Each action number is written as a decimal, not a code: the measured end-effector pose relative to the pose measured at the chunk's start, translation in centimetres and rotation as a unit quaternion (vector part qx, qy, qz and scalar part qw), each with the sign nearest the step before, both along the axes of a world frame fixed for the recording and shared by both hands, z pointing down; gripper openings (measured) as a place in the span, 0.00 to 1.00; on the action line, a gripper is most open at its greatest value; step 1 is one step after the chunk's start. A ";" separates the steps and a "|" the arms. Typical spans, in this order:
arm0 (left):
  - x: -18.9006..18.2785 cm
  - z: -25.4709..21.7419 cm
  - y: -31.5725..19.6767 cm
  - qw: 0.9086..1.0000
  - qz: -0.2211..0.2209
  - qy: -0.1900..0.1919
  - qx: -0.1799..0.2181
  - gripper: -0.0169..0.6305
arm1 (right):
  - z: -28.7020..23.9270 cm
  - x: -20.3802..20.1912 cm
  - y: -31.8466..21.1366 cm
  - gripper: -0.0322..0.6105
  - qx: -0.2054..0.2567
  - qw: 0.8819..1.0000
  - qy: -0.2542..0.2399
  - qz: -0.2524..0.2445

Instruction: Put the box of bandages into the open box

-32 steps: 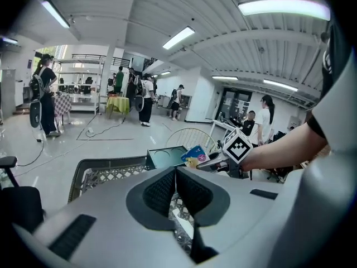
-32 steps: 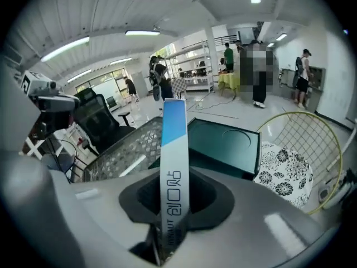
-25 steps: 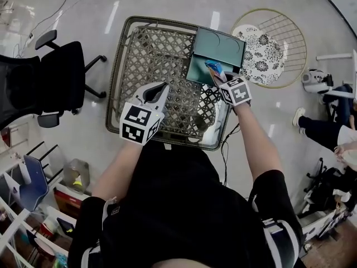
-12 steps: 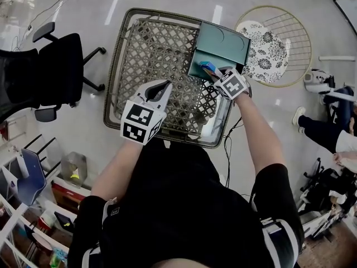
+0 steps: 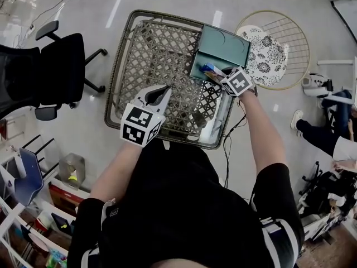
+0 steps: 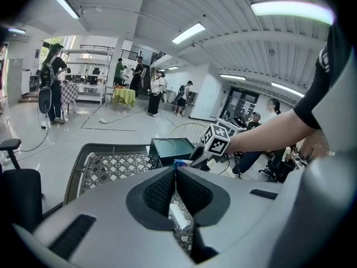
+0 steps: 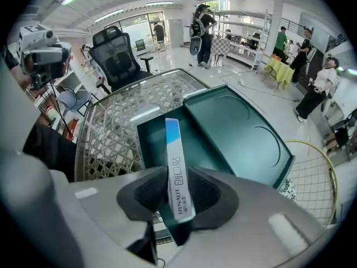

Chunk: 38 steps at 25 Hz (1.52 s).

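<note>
Right gripper view: the right gripper [image 7: 177, 172], whose jaws have just been opening, stands slack around the upright box of bandages [image 7: 173, 149], now lower than a second ago, over the teal open box [image 7: 153, 141] on the lattice table [image 7: 120, 121]; the left gripper [image 6: 175, 169] hovers closed, empty.

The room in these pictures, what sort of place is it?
Probably a large open workshop or lab rather than a home: an office chair on a bare floor, metal shelves at the back, and several people standing about.
</note>
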<state>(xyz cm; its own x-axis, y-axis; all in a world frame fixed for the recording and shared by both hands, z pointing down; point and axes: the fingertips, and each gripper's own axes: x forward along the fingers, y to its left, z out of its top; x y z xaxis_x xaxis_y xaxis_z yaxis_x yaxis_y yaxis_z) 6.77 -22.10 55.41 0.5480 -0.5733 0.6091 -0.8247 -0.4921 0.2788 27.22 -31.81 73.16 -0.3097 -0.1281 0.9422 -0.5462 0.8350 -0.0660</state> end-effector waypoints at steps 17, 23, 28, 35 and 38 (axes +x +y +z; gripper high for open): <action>-1.0 -0.5 1.7 1.000 0.006 0.006 -0.006 0.05 | -0.5 2.3 -1.5 0.24 0.070 0.993 0.023 0.090; -1.3 -0.1 2.9 1.000 0.016 0.006 -0.014 0.05 | 0.1 0.0 -1.4 0.24 0.063 0.997 0.035 -0.003; -2.0 -0.2 3.4 1.000 0.021 0.004 -0.015 0.05 | -0.8 0.5 -3.7 0.36 0.091 0.993 0.045 0.061; -2.4 -0.8 2.8 0.999 0.033 0.008 -0.007 0.05 | -2.3 1.3 -2.8 0.36 0.098 0.988 0.012 0.122; -2.1 -1.9 1.8 0.999 0.045 0.012 0.007 0.05 | -3.7 1.5 -1.7 0.35 0.095 0.984 -0.022 0.150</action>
